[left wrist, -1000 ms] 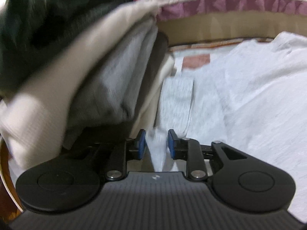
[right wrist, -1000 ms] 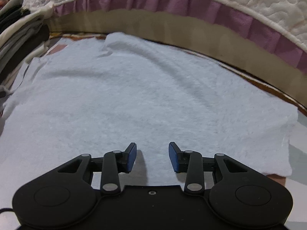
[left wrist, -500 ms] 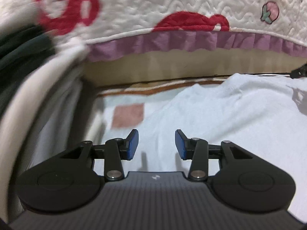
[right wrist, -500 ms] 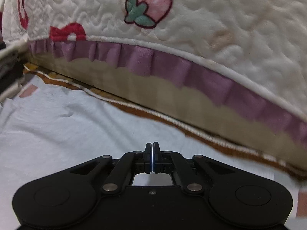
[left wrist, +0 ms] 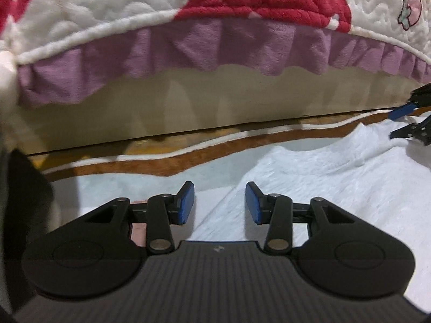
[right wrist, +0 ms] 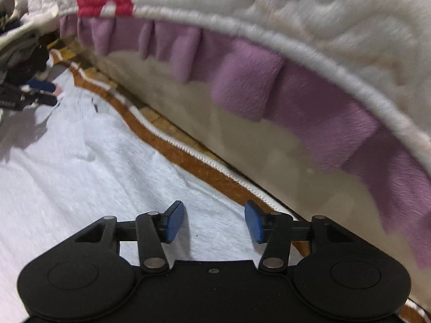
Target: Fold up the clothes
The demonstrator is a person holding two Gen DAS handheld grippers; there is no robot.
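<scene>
Ahead of the jaws in both views hangs a quilted cream bedspread (left wrist: 113, 27) with red patches and a pleated purple frill (left wrist: 242, 45) along its hem. Under the frill runs a plain beige bed base (left wrist: 188, 105). Between the base and the jaws lies a mat with a brown, white-piped border (right wrist: 188, 158) over yellowish flooring (left wrist: 140, 148). Lighting is dim and warm.
</scene>
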